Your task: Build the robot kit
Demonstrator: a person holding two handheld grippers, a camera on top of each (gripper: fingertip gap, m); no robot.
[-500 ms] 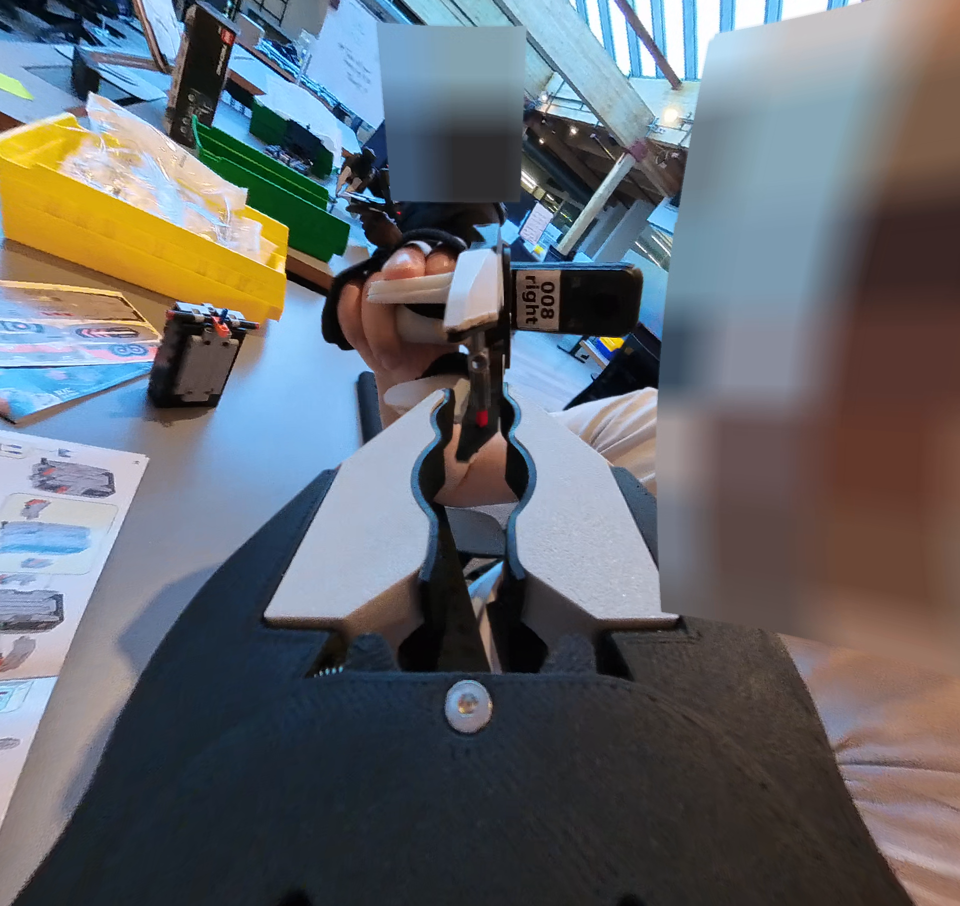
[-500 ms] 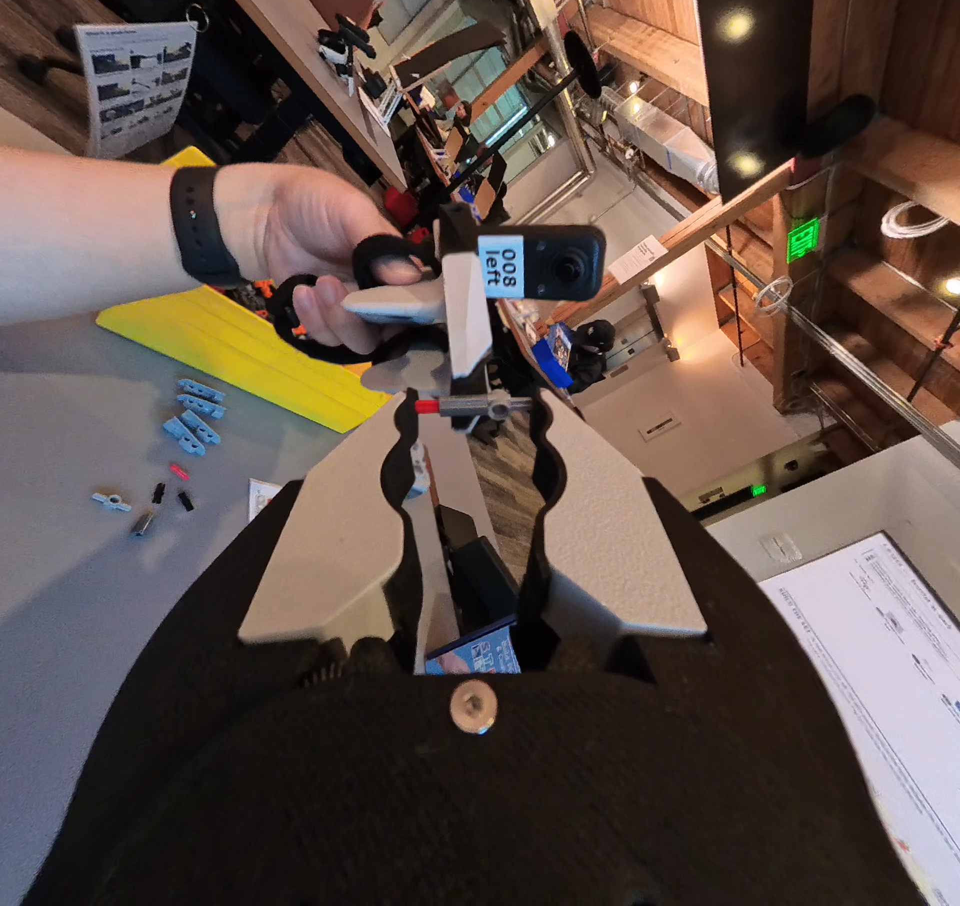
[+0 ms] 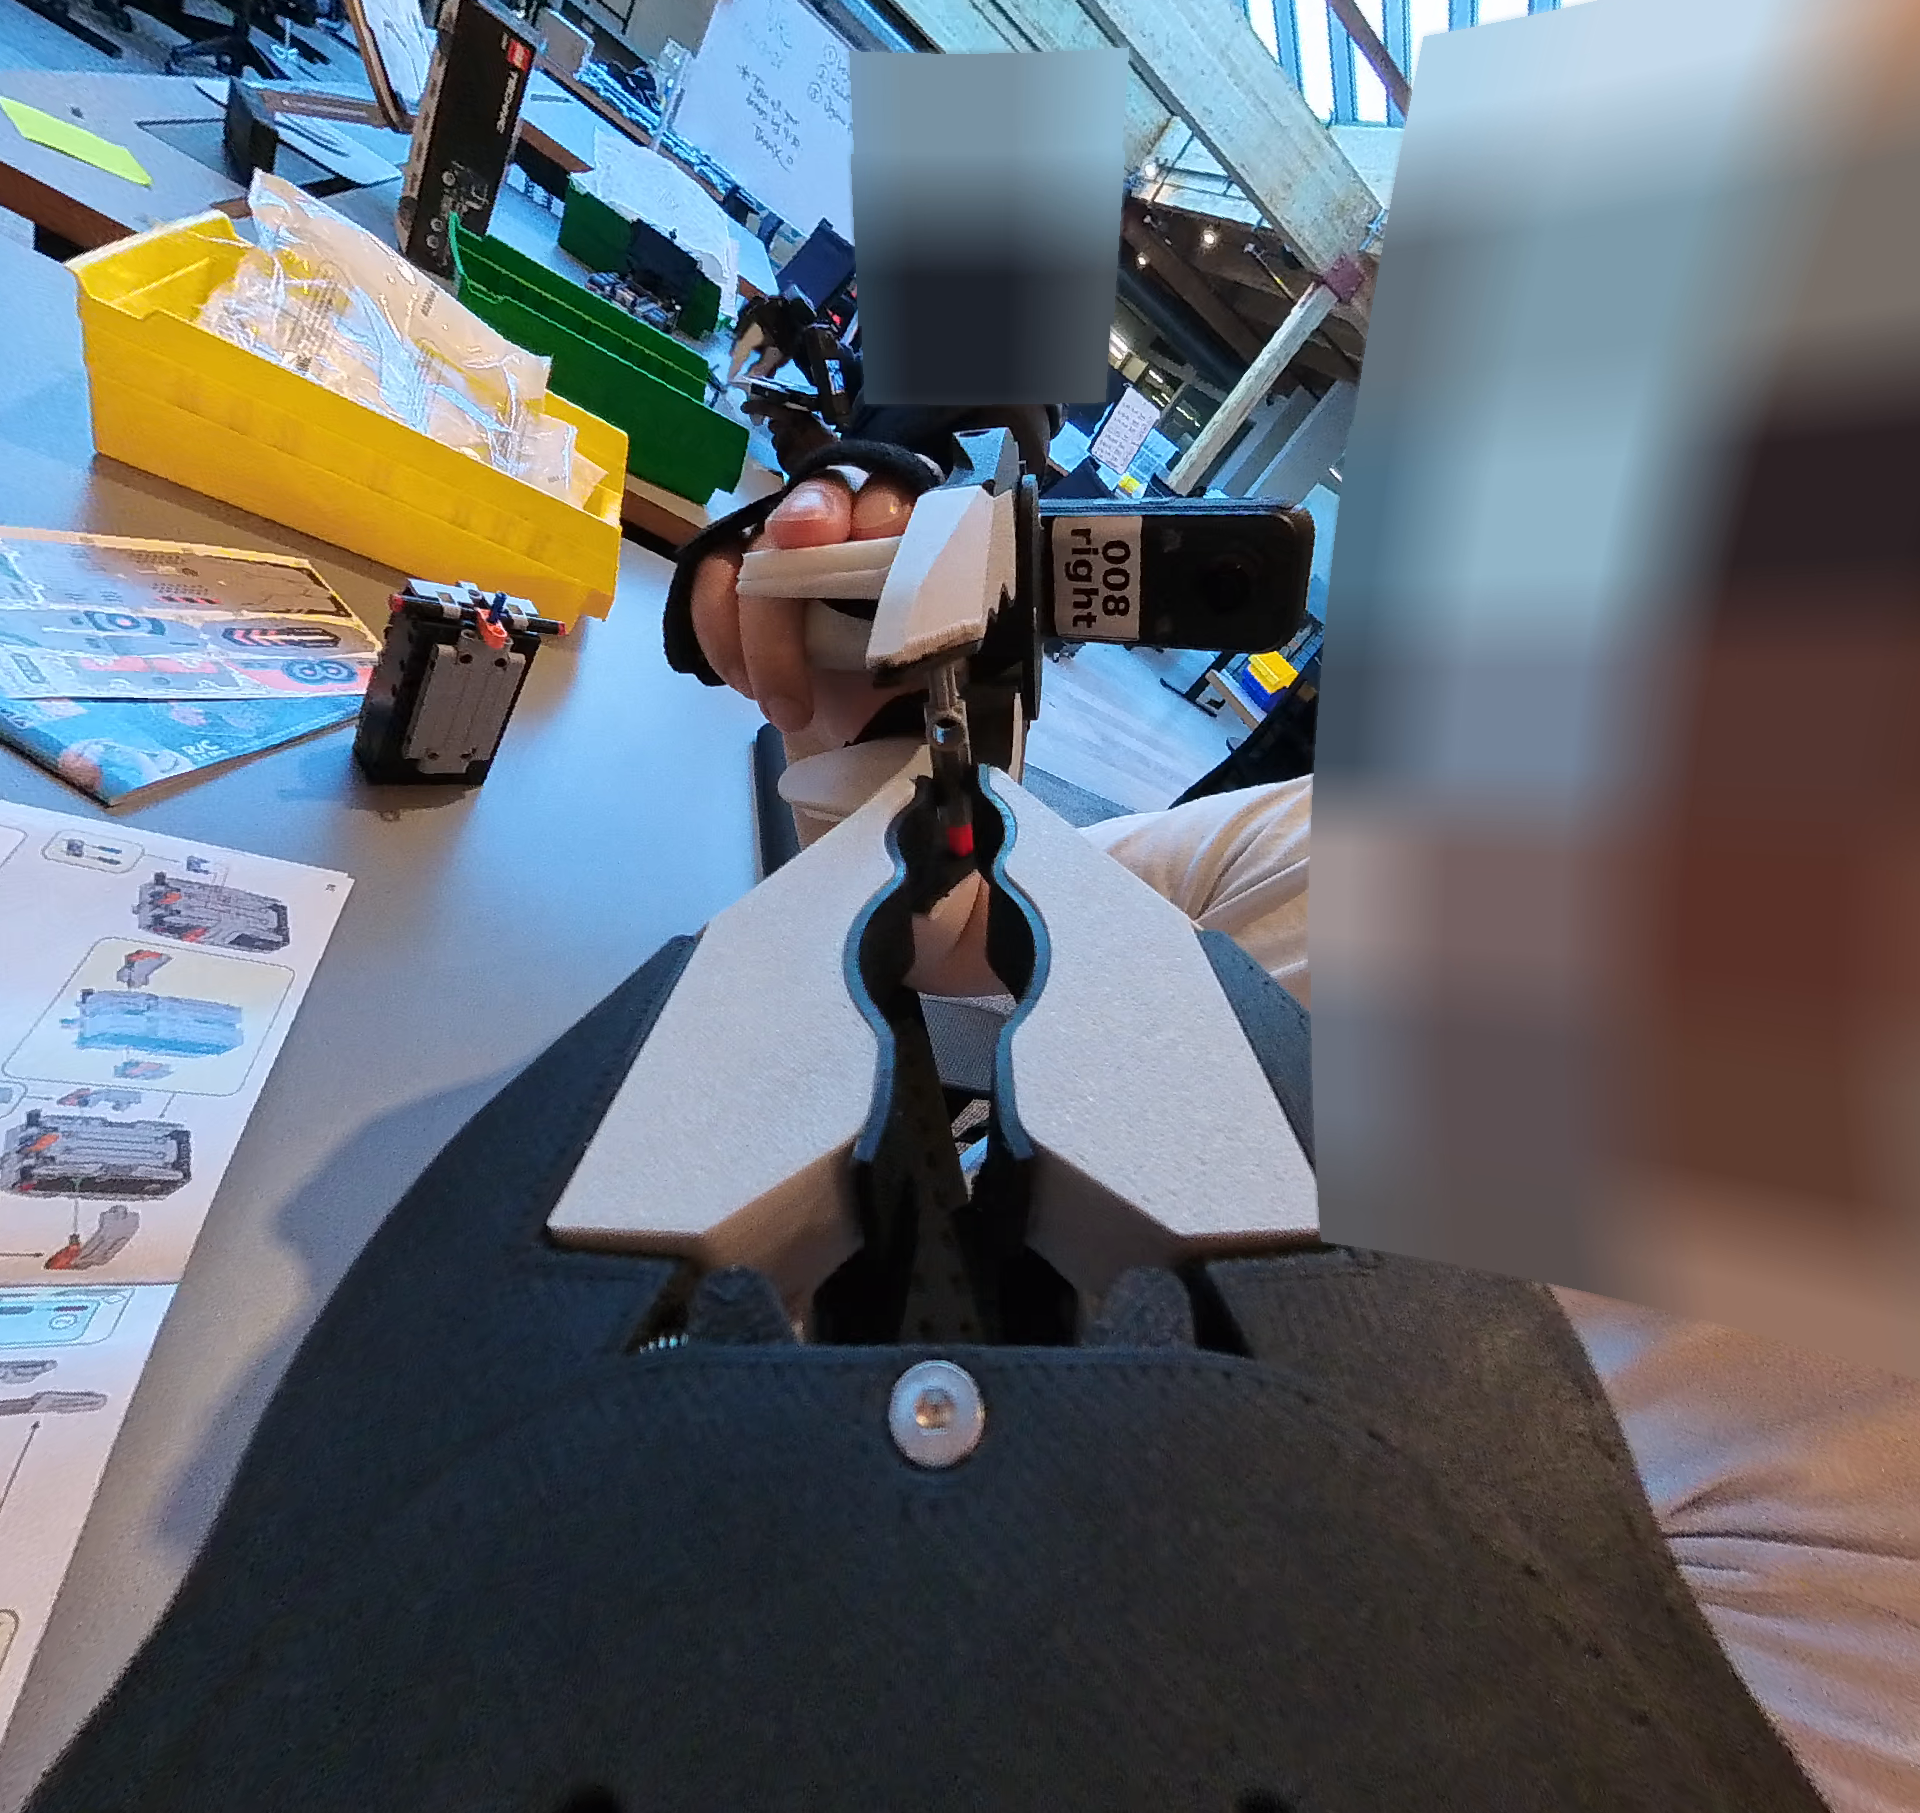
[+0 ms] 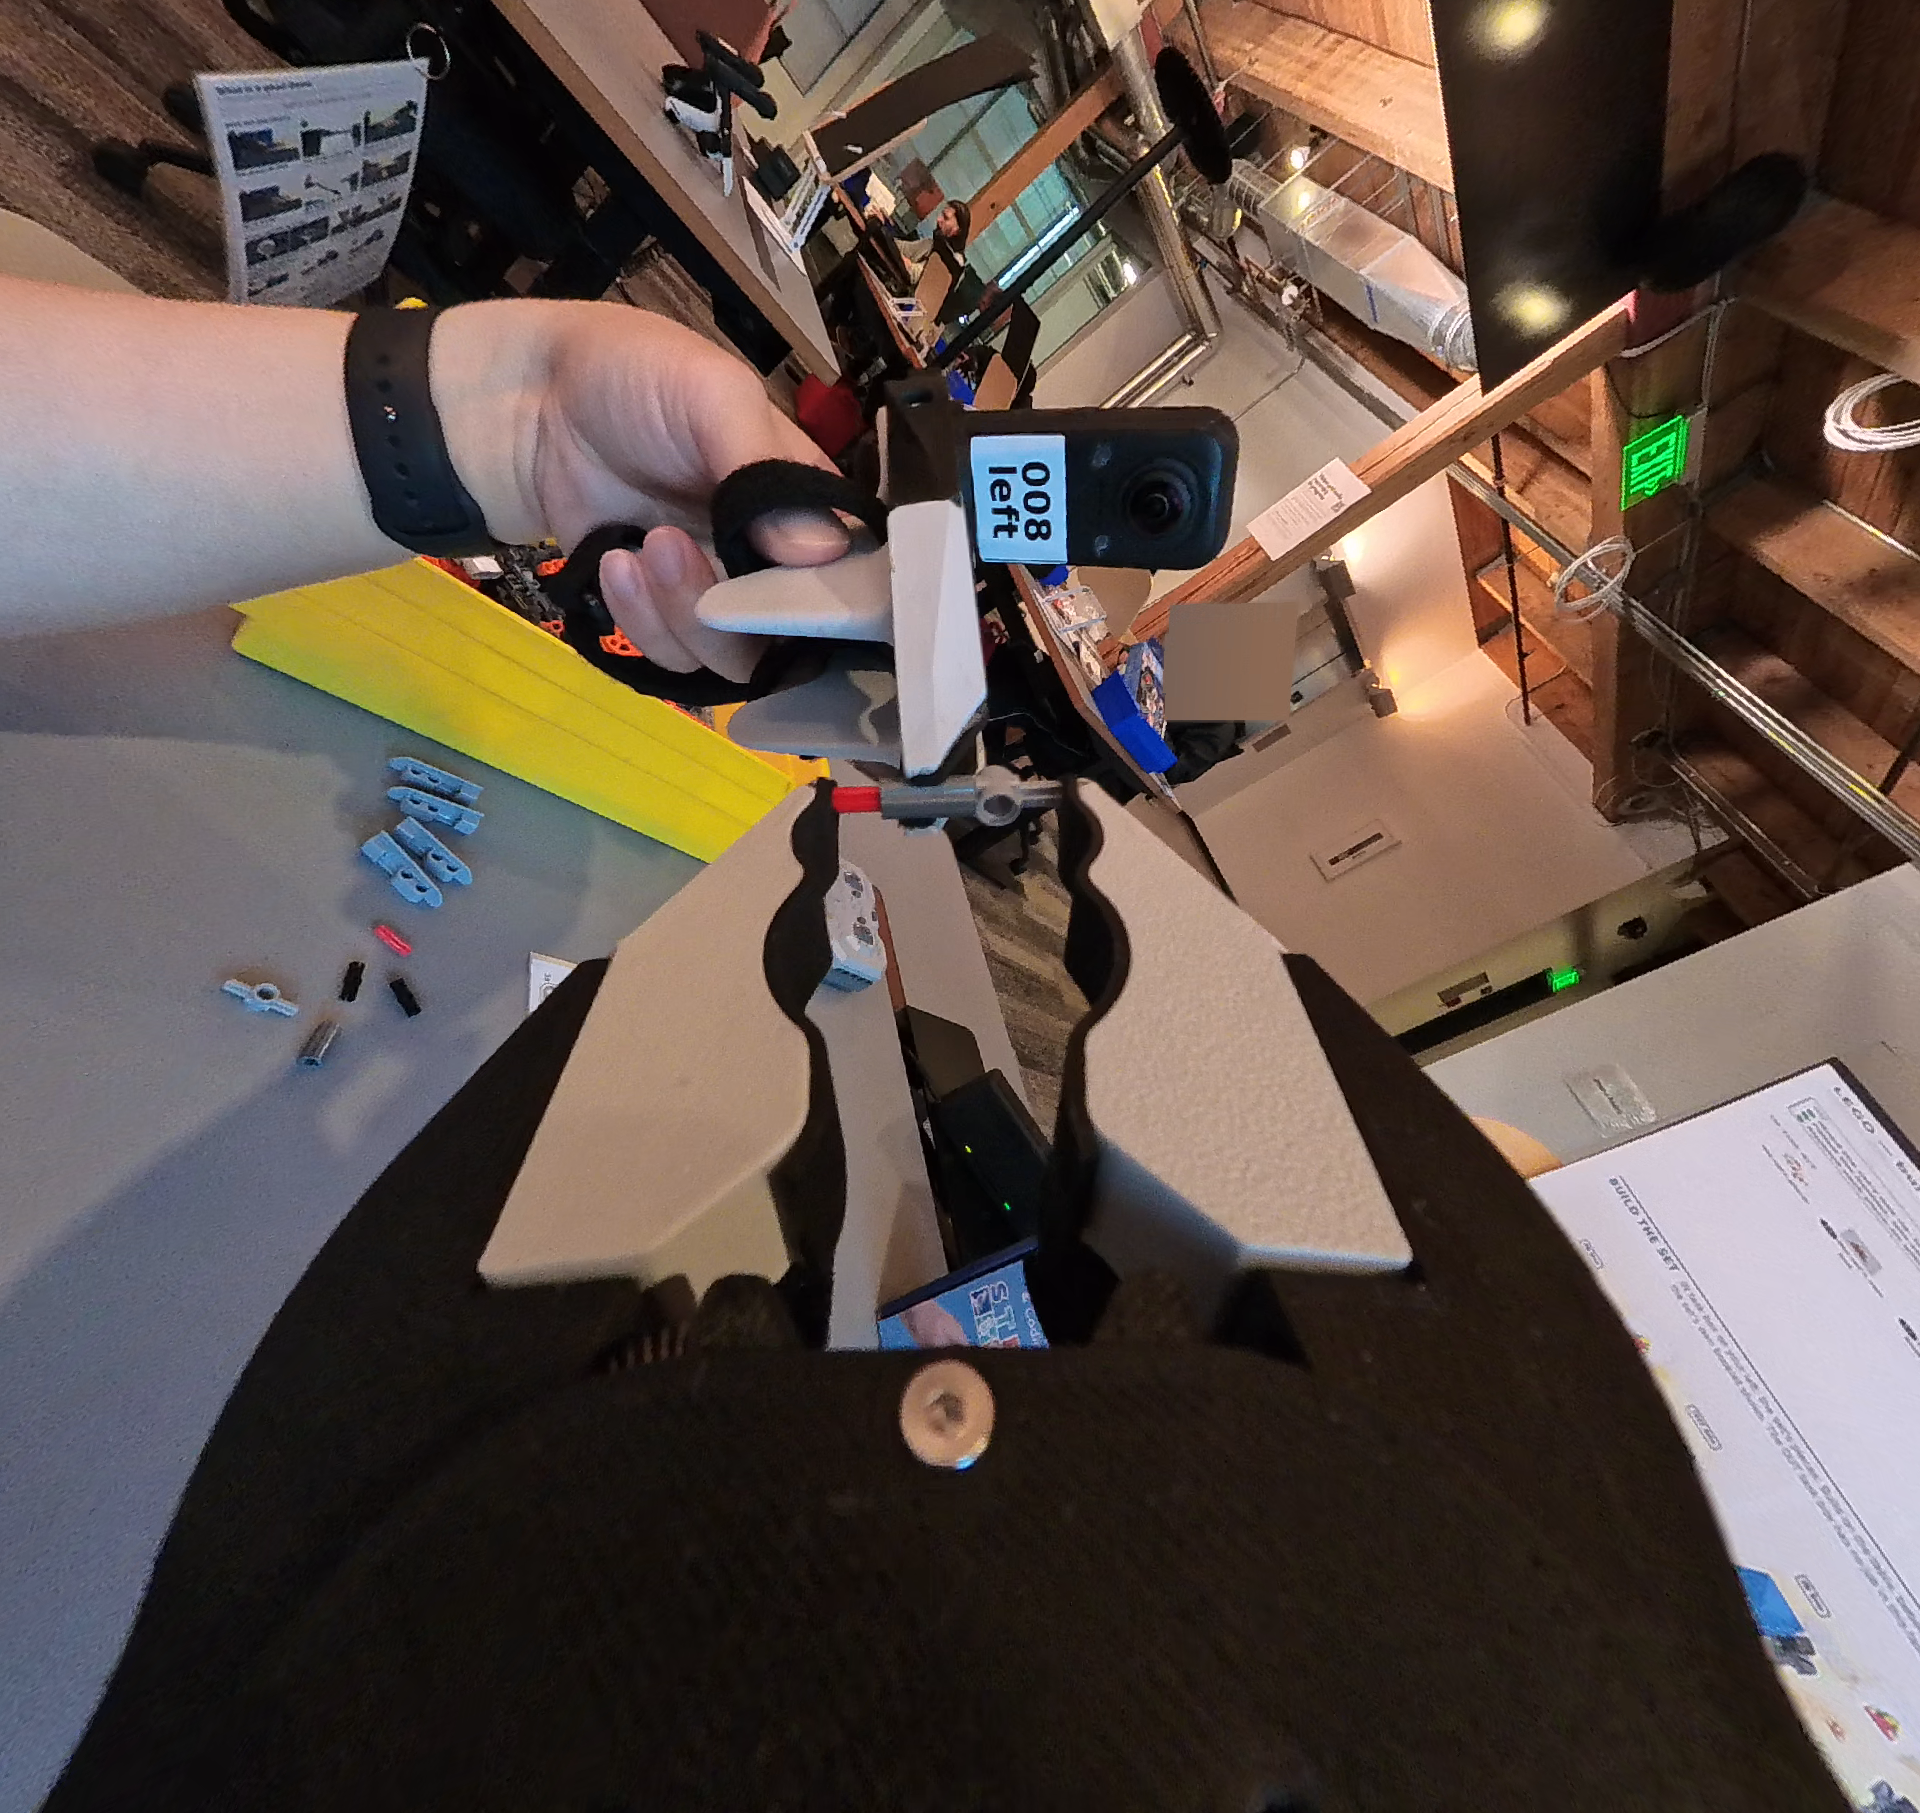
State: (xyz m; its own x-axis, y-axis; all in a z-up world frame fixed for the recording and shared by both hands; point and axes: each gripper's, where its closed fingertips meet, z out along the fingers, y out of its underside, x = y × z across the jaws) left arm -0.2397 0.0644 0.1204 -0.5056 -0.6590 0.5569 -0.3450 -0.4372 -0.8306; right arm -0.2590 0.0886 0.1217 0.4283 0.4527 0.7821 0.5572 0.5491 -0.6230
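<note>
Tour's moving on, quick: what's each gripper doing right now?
Left gripper: shut on the red-tipped grey rod.
Right gripper: fingers straddle that rod; grip cannot be told.

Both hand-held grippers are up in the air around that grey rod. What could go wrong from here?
1. The left hand-held gripper pinches only a short stretch of the thin grey rod, in the air near the edge of the table. A slip could drop it to the floor.
2. The open right hand-held gripper has its fingertips flanking the rod's ends. Closing off-axis might lever the rod out of the pinch or knock its red end piece.
</note>
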